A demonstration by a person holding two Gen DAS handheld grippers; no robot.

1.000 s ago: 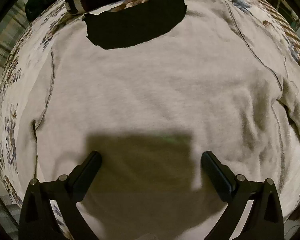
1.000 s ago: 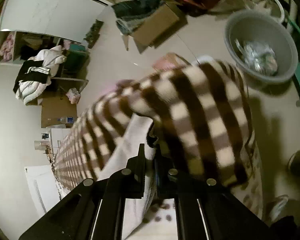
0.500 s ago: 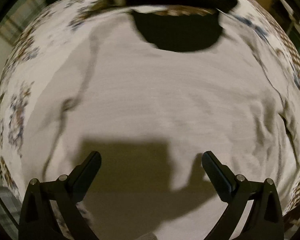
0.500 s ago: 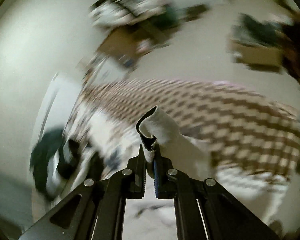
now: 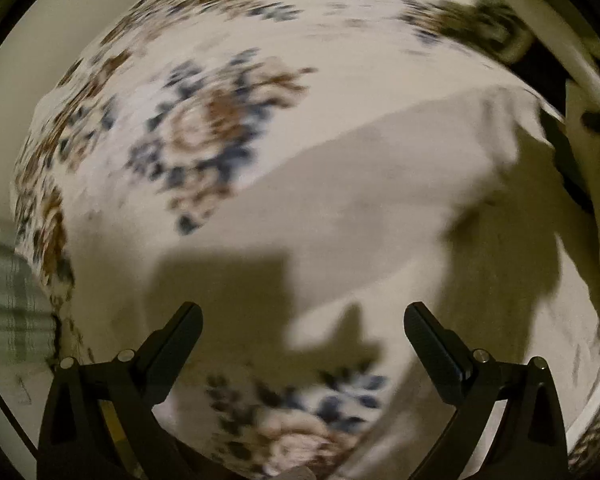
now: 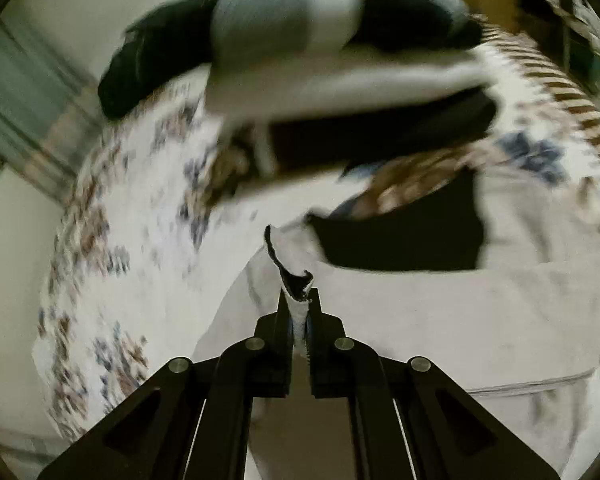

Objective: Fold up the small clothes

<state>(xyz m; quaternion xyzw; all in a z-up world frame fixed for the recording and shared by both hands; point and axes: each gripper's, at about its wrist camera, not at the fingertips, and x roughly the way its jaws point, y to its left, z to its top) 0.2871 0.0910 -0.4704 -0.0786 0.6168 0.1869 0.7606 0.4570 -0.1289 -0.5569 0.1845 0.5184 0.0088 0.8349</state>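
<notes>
Here, in the left wrist view, the left gripper (image 5: 302, 344) hangs with jaws spread wide and empty above the pale grey garment (image 5: 380, 200), which lies on the floral bedsheet (image 5: 188, 128) and runs up toward the right. In the right wrist view, the right gripper (image 6: 299, 304) is clamped on the garment's (image 6: 440, 320) dark-lined edge, whose body spreads rightward; this hand is nearer and probably leads the fold.

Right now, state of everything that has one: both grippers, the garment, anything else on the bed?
left gripper: open, nothing between the fingers, above the cloth.
right gripper: shut on a pinched edge of the grey garment.
grey garment: mostly flat on the bedspread, one part lifted by the right gripper.
floral bedspread: spread out under the garment.
black and white clothes: piled at the far edge, blurred.
</notes>
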